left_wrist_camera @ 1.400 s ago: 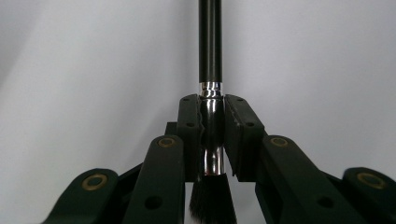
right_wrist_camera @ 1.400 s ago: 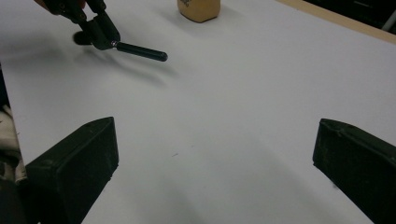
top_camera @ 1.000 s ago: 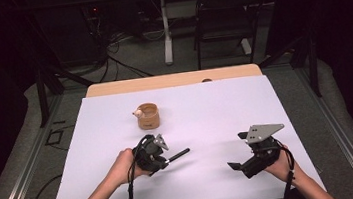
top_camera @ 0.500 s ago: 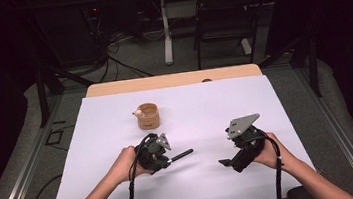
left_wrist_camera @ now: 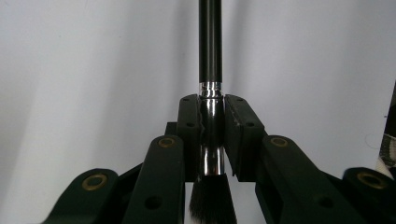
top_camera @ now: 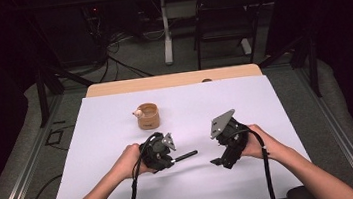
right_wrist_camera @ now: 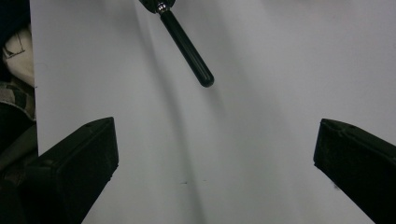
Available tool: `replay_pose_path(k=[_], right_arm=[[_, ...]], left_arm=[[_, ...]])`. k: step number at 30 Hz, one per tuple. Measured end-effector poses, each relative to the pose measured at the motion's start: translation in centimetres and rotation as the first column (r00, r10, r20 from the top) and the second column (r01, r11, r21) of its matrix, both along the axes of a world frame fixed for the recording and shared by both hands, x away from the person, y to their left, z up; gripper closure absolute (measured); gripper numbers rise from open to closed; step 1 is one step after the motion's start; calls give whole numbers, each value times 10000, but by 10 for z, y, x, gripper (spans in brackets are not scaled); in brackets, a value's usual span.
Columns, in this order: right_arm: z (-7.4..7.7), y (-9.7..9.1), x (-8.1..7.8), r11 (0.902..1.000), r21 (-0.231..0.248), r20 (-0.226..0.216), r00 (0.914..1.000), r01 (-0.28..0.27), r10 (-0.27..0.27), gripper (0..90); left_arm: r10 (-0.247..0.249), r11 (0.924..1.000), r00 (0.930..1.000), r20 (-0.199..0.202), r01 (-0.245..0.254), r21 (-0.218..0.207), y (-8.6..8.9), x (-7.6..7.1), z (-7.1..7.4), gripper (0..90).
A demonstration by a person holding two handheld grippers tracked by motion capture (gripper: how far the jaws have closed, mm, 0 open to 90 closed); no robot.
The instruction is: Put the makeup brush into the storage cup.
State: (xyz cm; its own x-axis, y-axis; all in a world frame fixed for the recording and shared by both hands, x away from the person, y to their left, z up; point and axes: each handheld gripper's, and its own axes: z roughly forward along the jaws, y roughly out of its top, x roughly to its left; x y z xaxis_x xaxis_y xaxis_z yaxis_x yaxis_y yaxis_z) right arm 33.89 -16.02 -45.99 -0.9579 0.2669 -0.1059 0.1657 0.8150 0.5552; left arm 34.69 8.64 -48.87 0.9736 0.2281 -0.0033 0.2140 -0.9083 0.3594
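- A makeup brush is clamped in the left gripper; the jaws are pressed on the chrome ferrule, with the bristles toward the gripper body and the black handle pointing away from it, toward the right gripper.
- The brush is carried low over the white sheet; whether the handle tip touches the sheet cannot be told.
- The right gripper is held just off the handle's free end, jaws spread wide with nothing between them; in the right gripper view the handle tip is seen ahead of the jaws, not yet between them.
- Step judged: a hand-over of the brush from left to right, at the approach stage.
- Next move, as judged: the right jaws need to be lined up on the handle's axis and brought around it before closing; the left grip should be kept until then.
- Beyond the left gripper, well apart, a small wooden cup stands upright on the sheet, something pale at its rim.
- The sheet is laid over a wooden table.
- Farther off, a dark room: cables on the floor and a chair.
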Motion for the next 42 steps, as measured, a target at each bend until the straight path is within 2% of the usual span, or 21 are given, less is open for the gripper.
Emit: replay_pose_path(k=[9,12,14,20,29,36,42], right_arm=[[-3,17,4,9981,-375,14,9988,-497,498,17],[-5,21,5,9966,-489,62,9978,-662,666,117],[-6,23,6,9945,-681,-25,9968,-797,797,152],[-13,32,4,9904,-832,150,9936,-1106,1122,381],[-21,40,3,9842,-919,44,9883,-1512,1522,585],[-31,42,2,9831,-914,-104,9873,-1586,1583,662],[-37,41,3,9821,-833,-67,9856,-1691,1691,735]], left_arm=[[-480,9987,9988,78,479,198,-8,-1,3,772],[-604,9979,9981,117,601,240,-10,-1,4,772],[-716,9970,9974,95,713,291,-11,-1,4,772],[-935,9953,9954,230,928,282,-15,-3,5,772],[-1222,9923,9918,370,1212,271,-20,-4,8,772],[-1446,9893,9886,424,1435,273,-26,-5,8,772],[-1584,9870,9859,532,1567,357,-29,-6,8,773]])
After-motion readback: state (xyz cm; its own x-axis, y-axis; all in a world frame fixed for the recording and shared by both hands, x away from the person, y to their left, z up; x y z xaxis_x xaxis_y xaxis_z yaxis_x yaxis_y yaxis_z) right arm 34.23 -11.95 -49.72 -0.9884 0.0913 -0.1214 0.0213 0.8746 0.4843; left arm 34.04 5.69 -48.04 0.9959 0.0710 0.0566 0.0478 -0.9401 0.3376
